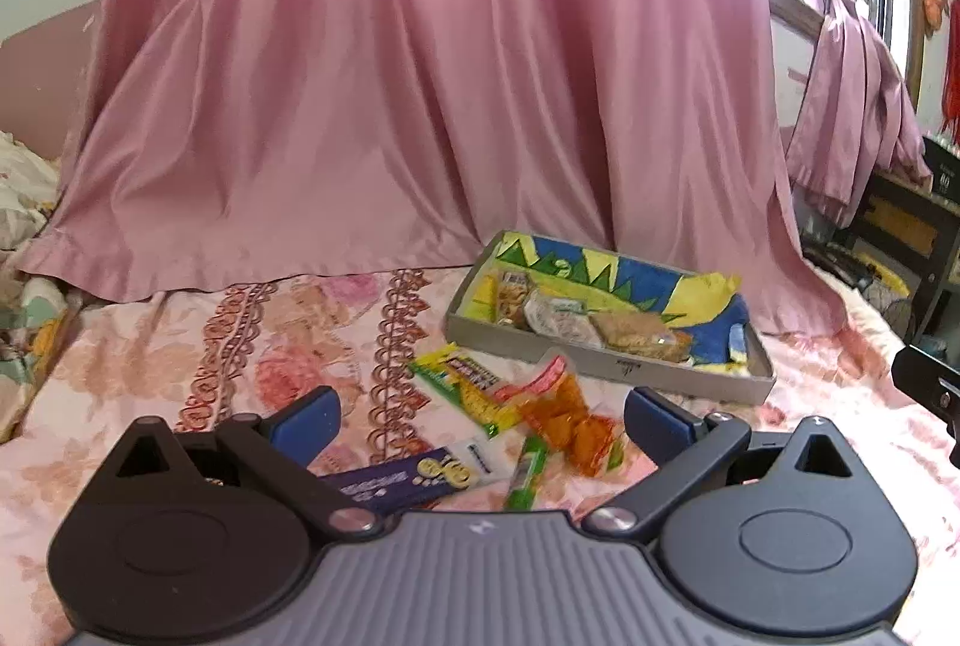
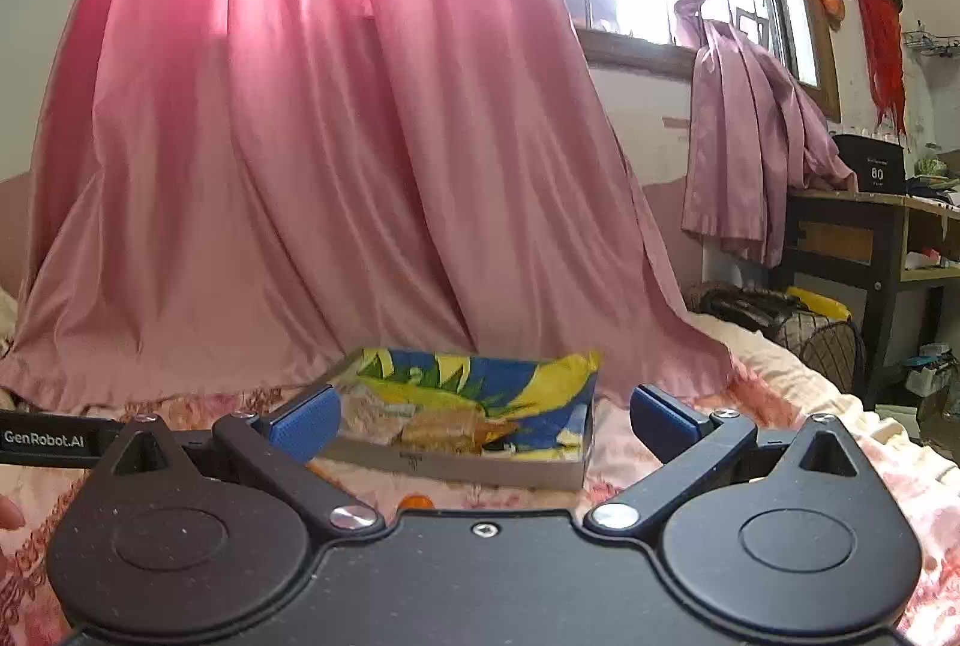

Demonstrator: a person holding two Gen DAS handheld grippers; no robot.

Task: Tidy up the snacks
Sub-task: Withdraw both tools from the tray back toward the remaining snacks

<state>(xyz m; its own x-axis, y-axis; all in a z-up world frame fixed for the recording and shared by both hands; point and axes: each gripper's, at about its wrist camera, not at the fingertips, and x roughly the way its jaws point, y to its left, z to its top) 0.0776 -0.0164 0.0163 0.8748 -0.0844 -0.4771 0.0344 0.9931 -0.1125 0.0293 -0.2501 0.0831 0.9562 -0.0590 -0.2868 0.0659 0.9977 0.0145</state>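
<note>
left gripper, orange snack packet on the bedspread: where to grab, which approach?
Probably best by the red-and-white sealed header of the orange snack packet, its far end, flat and thinner than the lumpy orange body. Bring the open left gripper down from above, fingers spanning the packet's width. The yellow-green packet crowds its left edge, so keep clear there.

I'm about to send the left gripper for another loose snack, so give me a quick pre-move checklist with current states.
1. Left gripper open, holding nothing: ok.
2. Right gripper open, holding nothing: ok.
3. Loose snacks in front of left fingers: orange clear-wrapped snack pack, yellow-green wrapped bar, thin green stick packet, dark blue flat packet: ok.
4. Snacks lying apart: not ok, they overlap.
5. Shallow grey cardboard tray has room: cannot tell.
</note>
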